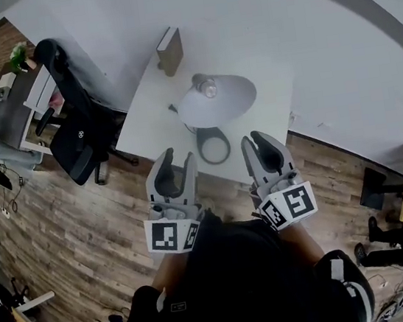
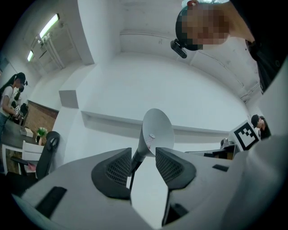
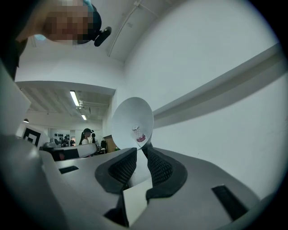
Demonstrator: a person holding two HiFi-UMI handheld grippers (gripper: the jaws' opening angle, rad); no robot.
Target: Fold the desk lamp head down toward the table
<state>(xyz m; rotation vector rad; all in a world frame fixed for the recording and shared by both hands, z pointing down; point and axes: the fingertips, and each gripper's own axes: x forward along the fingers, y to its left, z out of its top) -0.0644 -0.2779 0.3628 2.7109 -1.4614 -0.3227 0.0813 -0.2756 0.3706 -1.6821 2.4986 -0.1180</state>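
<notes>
White table (image 1: 148, 106), desk lamp (image 1: 217, 99) on it, ahead of left tongs (image 1: 177, 156) and right tongs (image 1: 256, 138), both open and empty.

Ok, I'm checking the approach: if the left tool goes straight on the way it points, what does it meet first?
Most likely the desk lamp: its neck lines up between the open jaws of the left tool, though it looks some way ahead.

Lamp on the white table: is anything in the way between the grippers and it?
No. Only bare table lies between the left gripper, the right gripper and the lamp; the brown box stands behind it.
</notes>
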